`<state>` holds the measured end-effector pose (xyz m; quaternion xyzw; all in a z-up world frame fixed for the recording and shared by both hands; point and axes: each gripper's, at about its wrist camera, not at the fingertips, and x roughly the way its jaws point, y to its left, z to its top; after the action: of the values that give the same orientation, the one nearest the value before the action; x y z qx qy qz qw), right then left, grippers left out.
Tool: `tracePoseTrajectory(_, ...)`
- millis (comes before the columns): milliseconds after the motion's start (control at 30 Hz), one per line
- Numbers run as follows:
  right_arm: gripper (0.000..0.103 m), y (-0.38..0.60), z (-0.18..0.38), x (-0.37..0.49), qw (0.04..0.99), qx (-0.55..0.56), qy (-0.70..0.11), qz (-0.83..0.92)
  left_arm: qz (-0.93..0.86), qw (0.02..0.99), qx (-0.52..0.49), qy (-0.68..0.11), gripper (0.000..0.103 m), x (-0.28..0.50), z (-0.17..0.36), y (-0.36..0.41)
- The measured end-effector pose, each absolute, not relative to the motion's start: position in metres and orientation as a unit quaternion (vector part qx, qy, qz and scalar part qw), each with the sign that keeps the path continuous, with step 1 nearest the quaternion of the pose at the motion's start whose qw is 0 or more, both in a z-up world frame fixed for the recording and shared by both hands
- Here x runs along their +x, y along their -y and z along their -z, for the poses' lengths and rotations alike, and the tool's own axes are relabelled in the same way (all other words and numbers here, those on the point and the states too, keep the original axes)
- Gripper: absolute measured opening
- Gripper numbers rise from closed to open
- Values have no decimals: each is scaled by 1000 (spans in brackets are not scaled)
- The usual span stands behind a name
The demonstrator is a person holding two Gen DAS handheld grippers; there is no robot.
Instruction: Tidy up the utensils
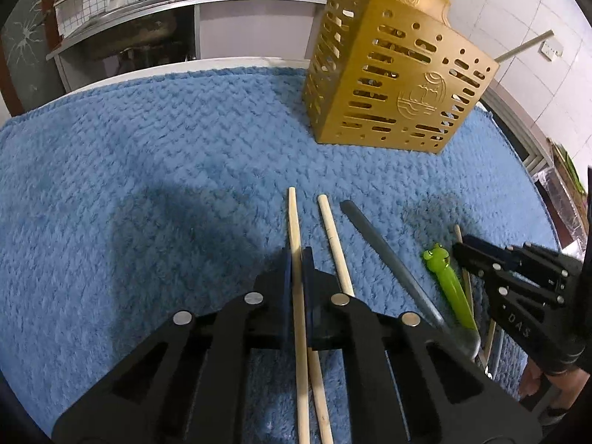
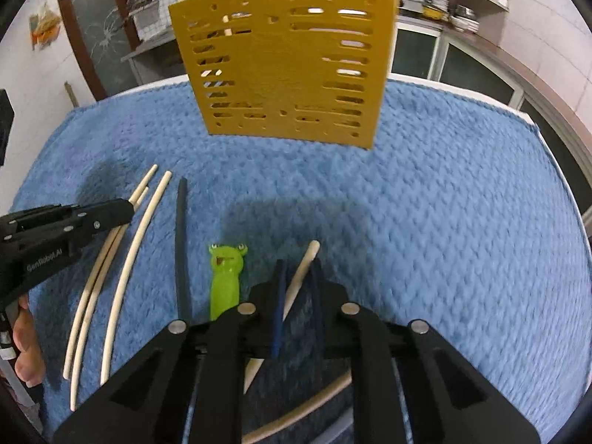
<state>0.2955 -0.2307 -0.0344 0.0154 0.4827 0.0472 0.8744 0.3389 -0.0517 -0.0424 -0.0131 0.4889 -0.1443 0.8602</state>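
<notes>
Now left gripper [image 1: 297, 259] jaws pinch a wooden chopstick [image 1: 296, 244]. Right gripper [image 2: 298, 270] jaws narrow, straddling another chopstick [image 2: 305, 262], not clamped.

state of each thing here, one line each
left tool: shut on a wooden chopstick
right tool: open, straddling another chopstick
gold holder: upright on towel
frog utensil: lying flat
grey chopstick: lying flat

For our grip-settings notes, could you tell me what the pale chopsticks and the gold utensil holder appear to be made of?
Pale chopsticks: probably bare wood or bamboo; matte cream surface, no shine.
Gold utensil holder: probably moulded plastic with a satin metallic-gold finish; crisp slots and an embossed emblem. Painted metal cannot be ruled out.
</notes>
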Motion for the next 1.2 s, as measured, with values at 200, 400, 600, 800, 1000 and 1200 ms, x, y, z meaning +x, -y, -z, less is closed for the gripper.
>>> tracePoseTrajectory(200, 13, 230, 34, 299, 874, 28, -484, -40, 146, 848, -17, -509, 5, 355, 47, 57)
tracePoseTrajectory(400, 11, 239, 35, 296, 882, 57, -466, -39, 148, 855, -30, -496, 5, 357, 50, 55)
tracePoseTrajectory(600, 11, 257, 23, 289, 895, 83, -437, -37, 151, 866, -53, -474, 5, 351, 39, 45)
tracePoseTrajectory(800, 10, 263, 6, 285, 910, 96, -402, -35, 155, 873, -73, -456, 5, 349, 27, 33)
tracePoseTrajectory(1000, 10, 262, -1, 283, 920, 99, -376, -42, 163, 875, -79, -450, 5, 345, 20, 28)
tracePoseTrajectory(1200, 10, 264, 3, 283, 920, 104, -376, -45, 165, 872, -87, -453, 5, 345, 19, 25)
